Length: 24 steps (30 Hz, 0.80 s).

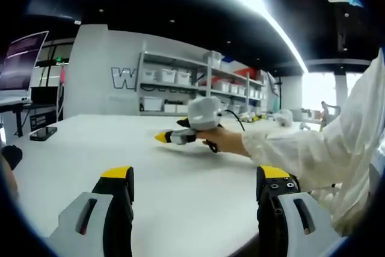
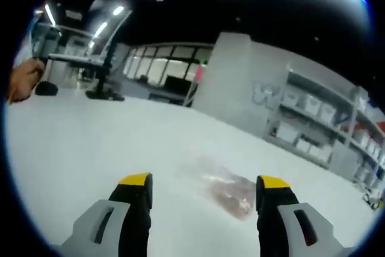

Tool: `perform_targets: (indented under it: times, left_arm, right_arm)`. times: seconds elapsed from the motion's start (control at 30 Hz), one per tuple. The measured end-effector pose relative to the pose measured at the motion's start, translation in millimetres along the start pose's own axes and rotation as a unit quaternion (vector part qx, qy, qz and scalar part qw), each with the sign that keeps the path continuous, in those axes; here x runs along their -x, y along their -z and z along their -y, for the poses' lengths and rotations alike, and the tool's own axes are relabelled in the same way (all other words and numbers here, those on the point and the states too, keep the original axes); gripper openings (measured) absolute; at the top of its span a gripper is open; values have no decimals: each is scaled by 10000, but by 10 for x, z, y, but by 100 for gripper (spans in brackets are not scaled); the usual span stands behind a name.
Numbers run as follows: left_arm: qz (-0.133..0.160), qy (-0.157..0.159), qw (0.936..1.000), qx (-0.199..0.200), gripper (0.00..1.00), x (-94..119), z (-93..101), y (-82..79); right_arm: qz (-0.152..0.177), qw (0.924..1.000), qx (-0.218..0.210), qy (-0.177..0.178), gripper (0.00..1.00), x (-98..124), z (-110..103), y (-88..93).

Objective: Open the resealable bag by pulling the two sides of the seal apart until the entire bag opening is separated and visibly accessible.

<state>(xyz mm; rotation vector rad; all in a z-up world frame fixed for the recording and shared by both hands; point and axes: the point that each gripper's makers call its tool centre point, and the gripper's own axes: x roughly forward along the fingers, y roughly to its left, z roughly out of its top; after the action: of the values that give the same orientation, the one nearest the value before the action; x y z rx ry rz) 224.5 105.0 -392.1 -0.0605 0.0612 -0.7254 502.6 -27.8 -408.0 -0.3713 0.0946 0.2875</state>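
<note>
Clear bag (image 2: 225, 189) flat on table (image 2: 90, 148) | just ahead of right tongs (image 2: 204, 194) (spread)

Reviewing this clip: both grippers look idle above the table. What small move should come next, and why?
Probably lower the right gripper toward the bag lying flat on the white table. Its jaws stand open and the bag sits just ahead between them, untouched. The left gripper is open too, holding nothing.

Both views low over white table (image 1: 90, 148), facing shelving (image 2: 319, 118).
</note>
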Motion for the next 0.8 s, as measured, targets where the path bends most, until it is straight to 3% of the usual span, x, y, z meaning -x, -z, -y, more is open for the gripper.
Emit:
perform_targets:
  times: [0.8]
  left_arm:
    - [-22,-1,10000,18,81,8,-25,38]
  right_arm:
    - [28,9998,-125,135,67,-128,-89,16]
